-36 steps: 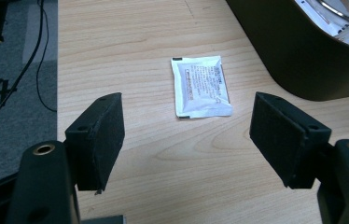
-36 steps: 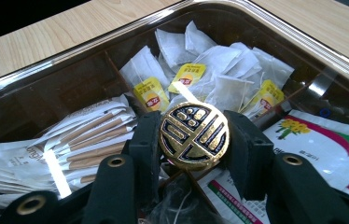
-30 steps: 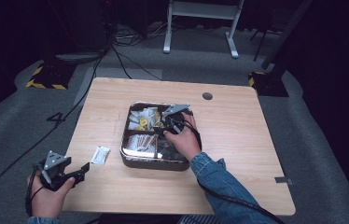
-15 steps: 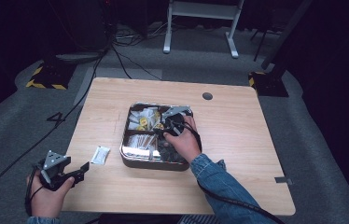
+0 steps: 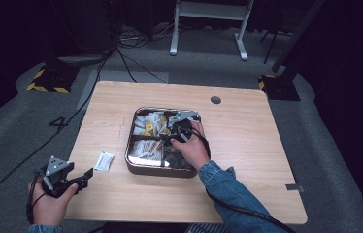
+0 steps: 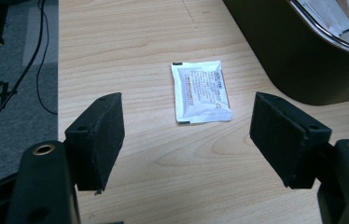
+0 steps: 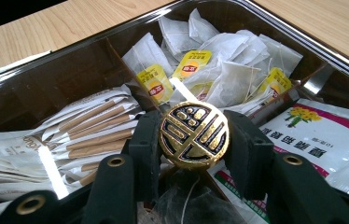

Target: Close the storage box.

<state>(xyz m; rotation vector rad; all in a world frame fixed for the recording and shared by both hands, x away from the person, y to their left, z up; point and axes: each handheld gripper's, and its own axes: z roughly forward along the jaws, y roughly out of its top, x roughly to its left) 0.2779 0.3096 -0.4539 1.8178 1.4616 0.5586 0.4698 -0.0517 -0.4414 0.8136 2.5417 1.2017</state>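
My right gripper (image 7: pixel 193 142) is shut on a round black-and-gold disc (image 7: pixel 194 135), held over the middle of a metal tray (image 5: pixel 136 167). In the high view that gripper (image 5: pixel 173 135) sits above the tray's centre. Behind the disc lie tea bags with yellow tags (image 7: pixel 219 70), paper sticks (image 7: pixel 93 128) to the left and flower-printed packets (image 7: pixel 317 128) to the right. My left gripper (image 6: pixel 186 135) is open above the table, jaws wide apart, with a small white sachet (image 6: pixel 200 91) lying flat just beyond them. In the high view the left gripper (image 5: pixel 80 182) hovers at the table's front left corner, near the sachet (image 5: pixel 104 161).
The tray's dark outer wall (image 6: pixel 284 60) stands right of the sachet. The table's left edge (image 6: pixel 58 70) drops to grey floor with cables (image 6: pixel 28 51). A round cable hole (image 5: pixel 215 100) sits at the back. Bare wood (image 5: pixel 262 160) stretches right of the tray.
The right hand and gripper have shifted slightly back over the tray's centre. The left gripper has barely moved.
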